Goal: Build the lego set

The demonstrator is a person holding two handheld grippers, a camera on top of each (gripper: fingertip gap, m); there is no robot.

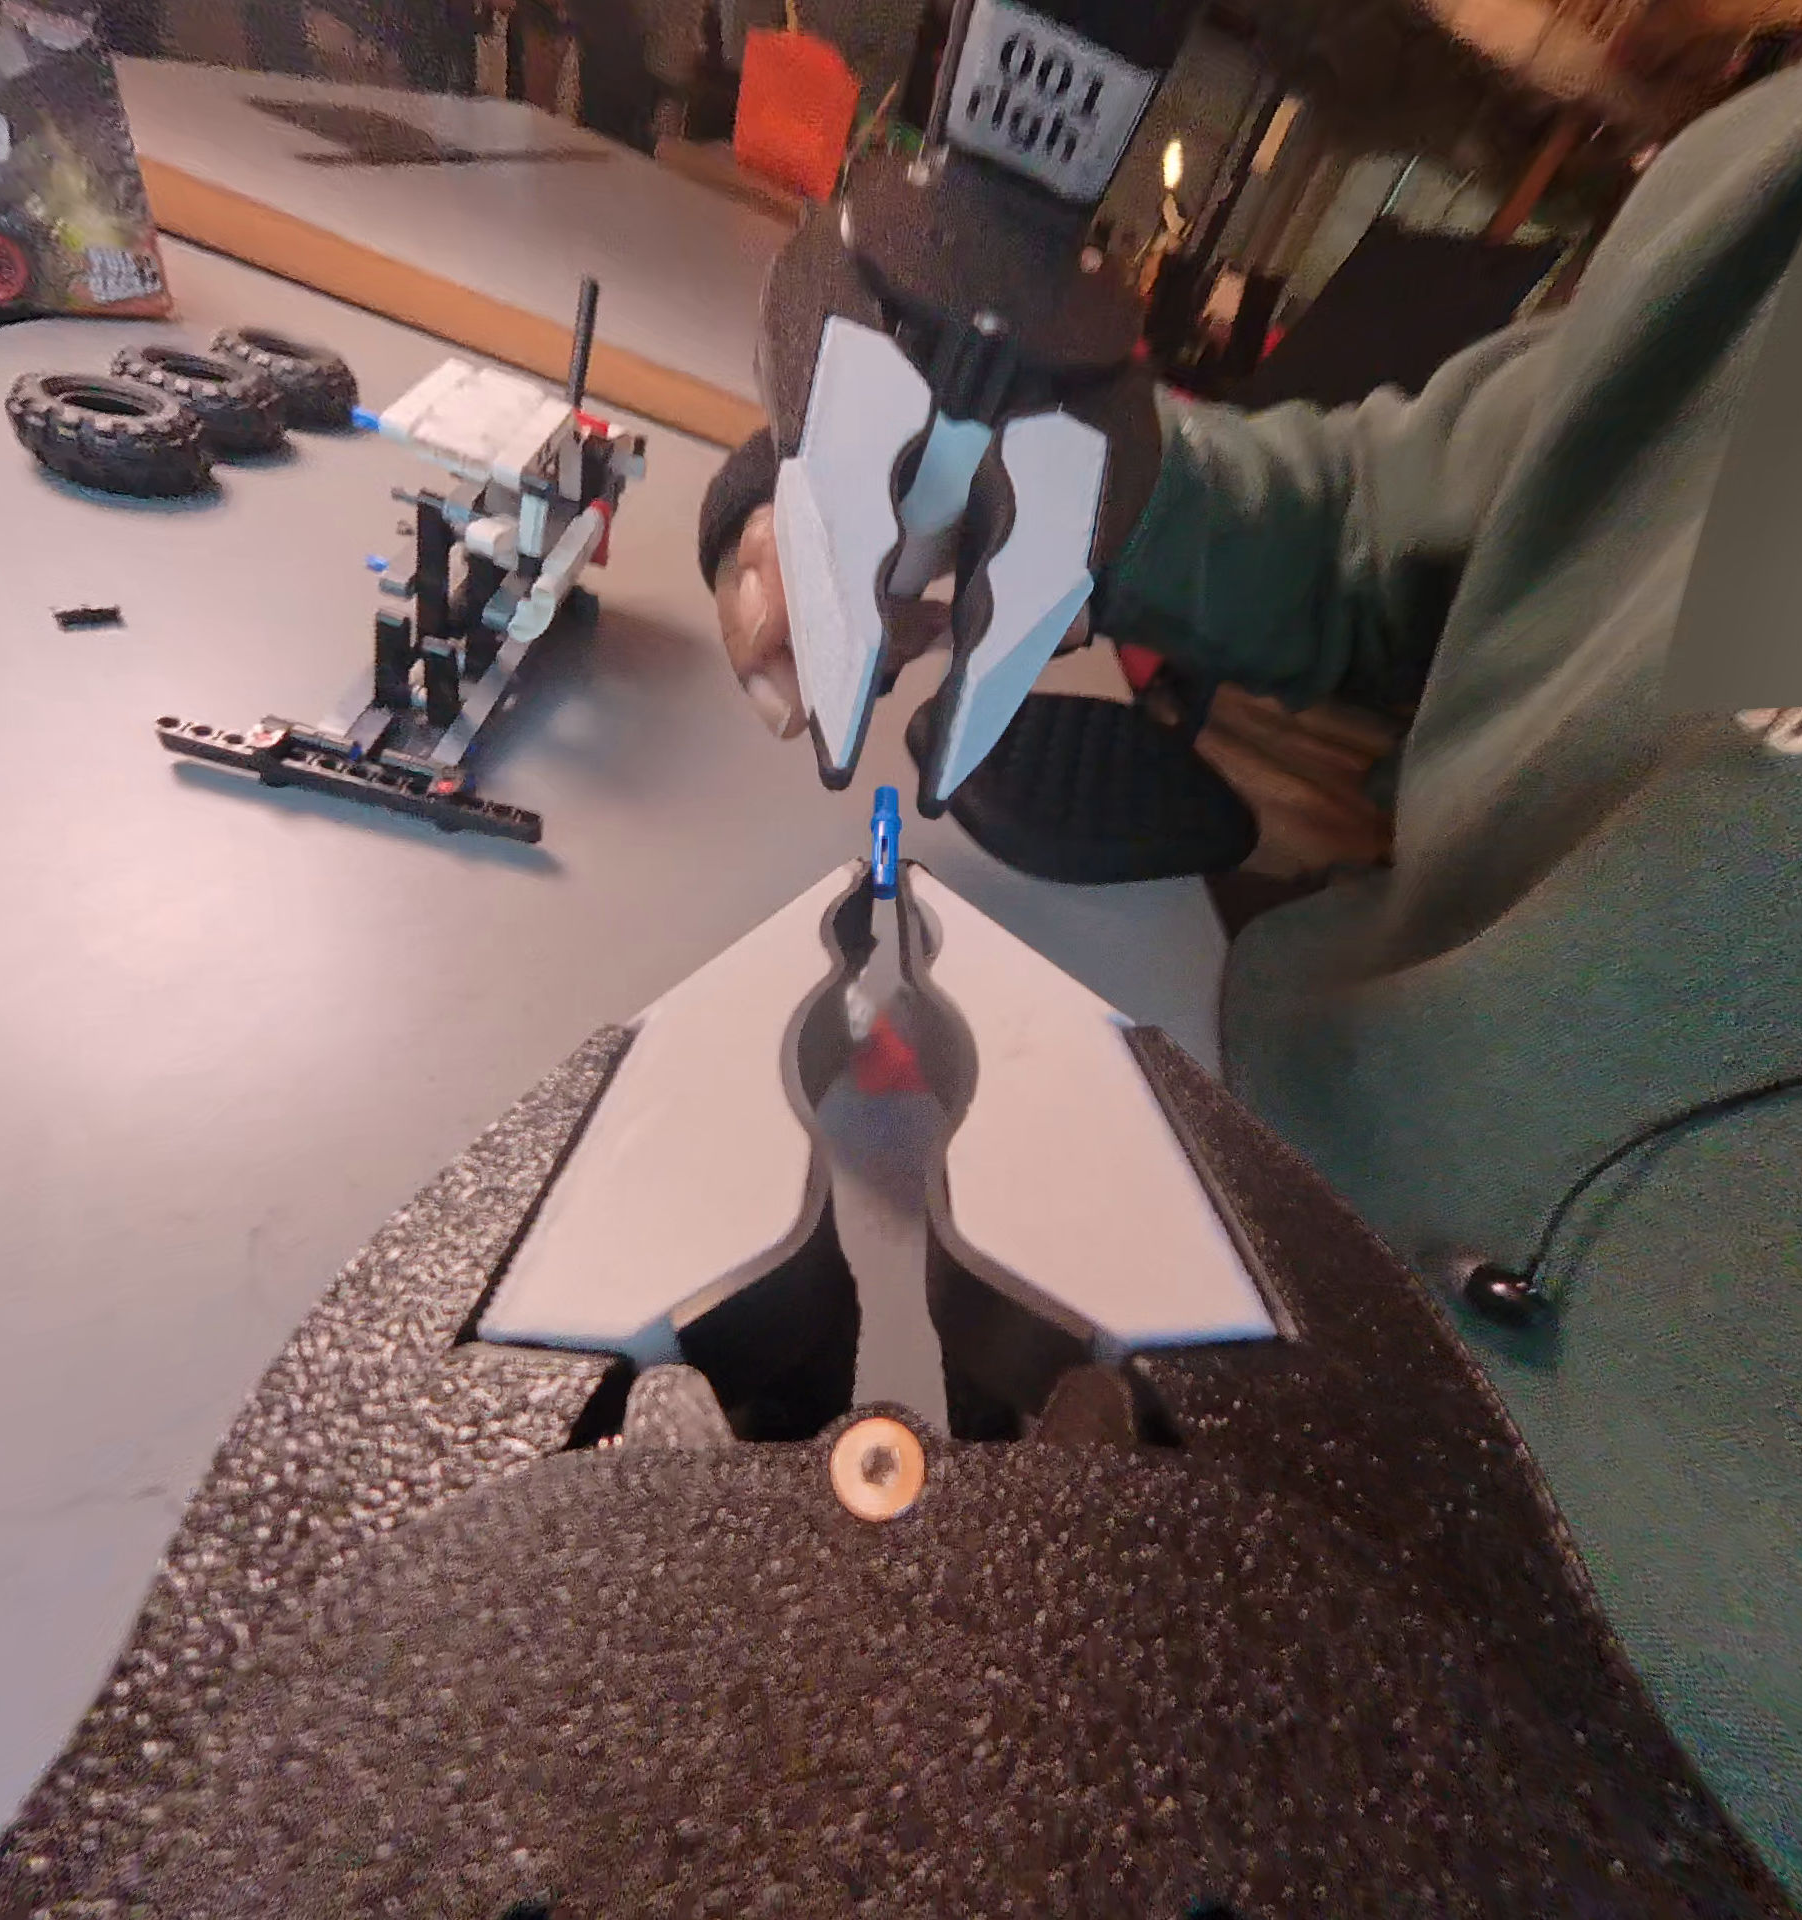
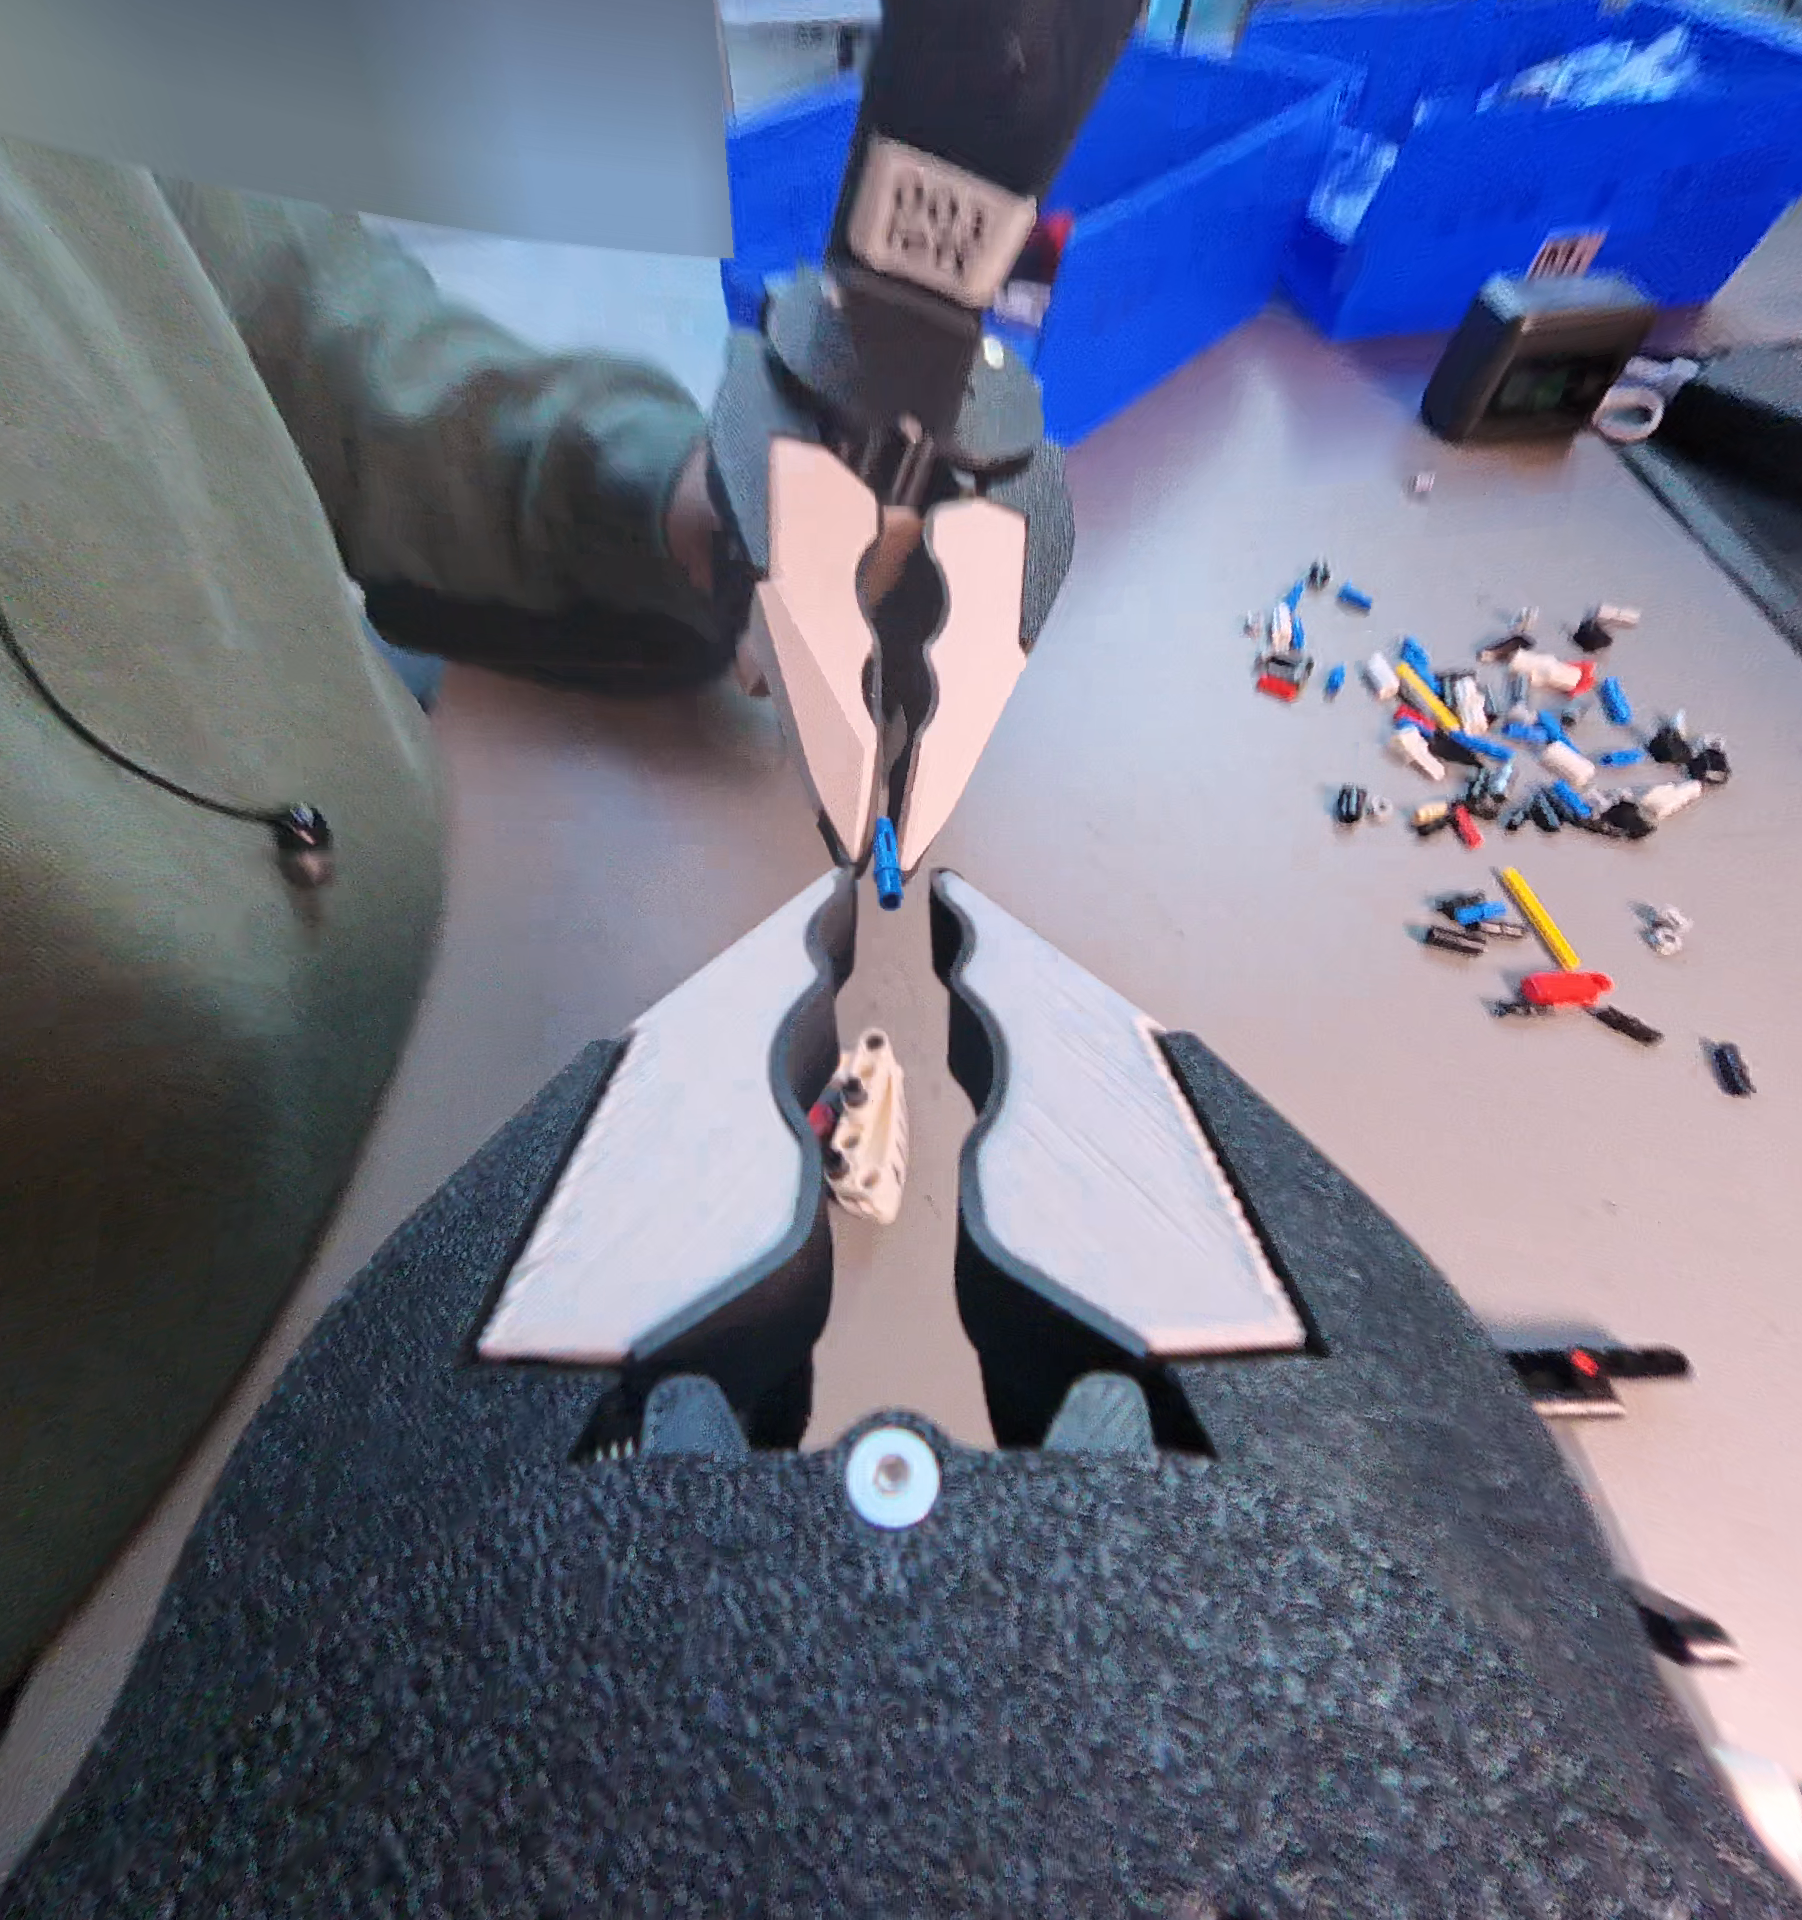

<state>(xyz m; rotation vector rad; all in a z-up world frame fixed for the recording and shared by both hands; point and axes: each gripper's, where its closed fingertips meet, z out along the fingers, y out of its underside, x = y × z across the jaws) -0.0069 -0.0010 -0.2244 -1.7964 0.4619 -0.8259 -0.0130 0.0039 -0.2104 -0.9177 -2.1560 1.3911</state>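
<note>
My left gripper point(image 1: 884, 871) is shut on a small blue pin point(image 1: 883, 836), which sticks out past its tips. My right gripper point(image 2: 892, 881) is open, tip to tip with the left. In the left wrist view the right gripper point(image 1: 881, 795) comes down from above, its tips on either side of the pin's free end. In the right wrist view the left gripper point(image 2: 881, 847) holds the blue pin point(image 2: 886, 878) just above my open fingers. A small white piece with black pins point(image 2: 866, 1127) lies on the table below. The part-built black and white model point(image 1: 481, 561) stands to the left.
Three black tyres point(image 1: 180, 405) and the set's box point(image 1: 35, 156) are at the far left of the grey table point(image 1: 149, 1039). A pile of loose pieces point(image 2: 1499, 727) lies to the right, with blue bins point(image 2: 1292, 208) and a black device point(image 2: 1531, 353) behind. A person in a green top sits close.
</note>
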